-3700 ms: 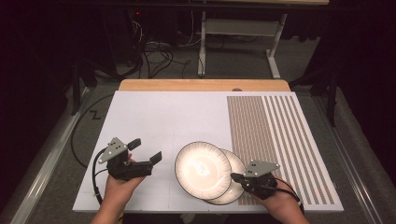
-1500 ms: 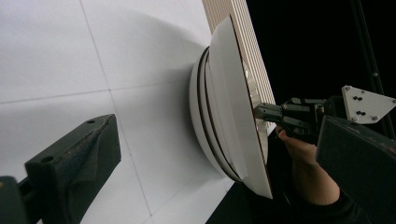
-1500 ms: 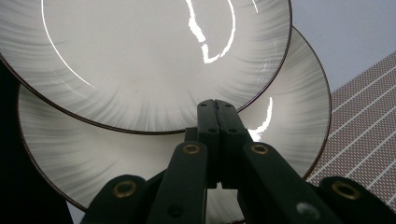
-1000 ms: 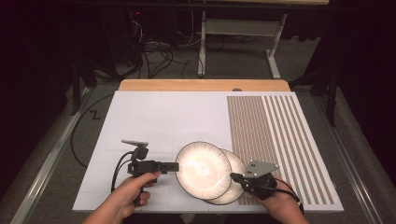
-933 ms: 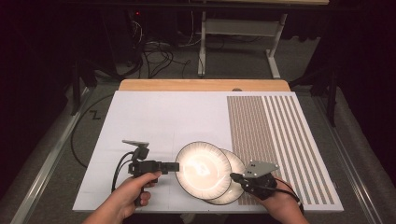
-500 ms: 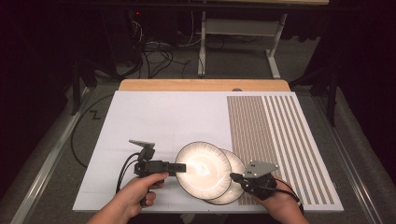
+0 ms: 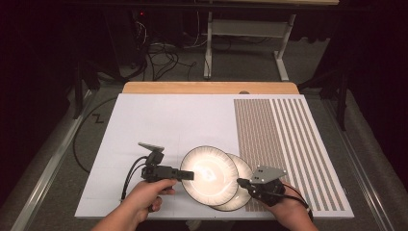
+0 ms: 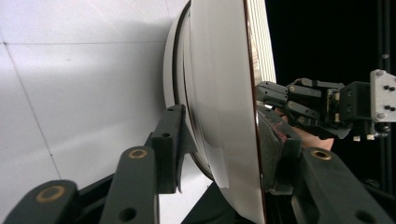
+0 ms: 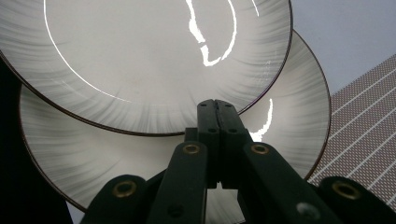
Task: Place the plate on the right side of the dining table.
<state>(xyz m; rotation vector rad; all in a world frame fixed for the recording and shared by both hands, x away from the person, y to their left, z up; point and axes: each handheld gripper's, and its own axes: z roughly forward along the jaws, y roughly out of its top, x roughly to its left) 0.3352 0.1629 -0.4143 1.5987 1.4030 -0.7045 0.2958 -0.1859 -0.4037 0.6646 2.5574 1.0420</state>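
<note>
left gripper (image 8: 219, 140): two black jaws rise from the bottom edge, one on each side of a plate rim; brass-coloured rivets on the linkage bars.
upper plate (image 8: 224, 93): seen edge-on, glossy white, thin dark rim line; stands between the jaws, far jaw pad against its face, near jaw just beside its underside; contact there cannot be told.
lower plate (image 8: 173, 70): rim shows just behind the upper plate, dark edge, overlapped by it.
table surface (image 8: 70, 84): white, faint seam lines.
striped mat (image 8: 266, 42): narrow strip past the plate edge.
right gripper (image 8: 280, 100): farther off, black fingers pointing toward the plates, grey plate with screws behind; a bit of hand below it.
</note>
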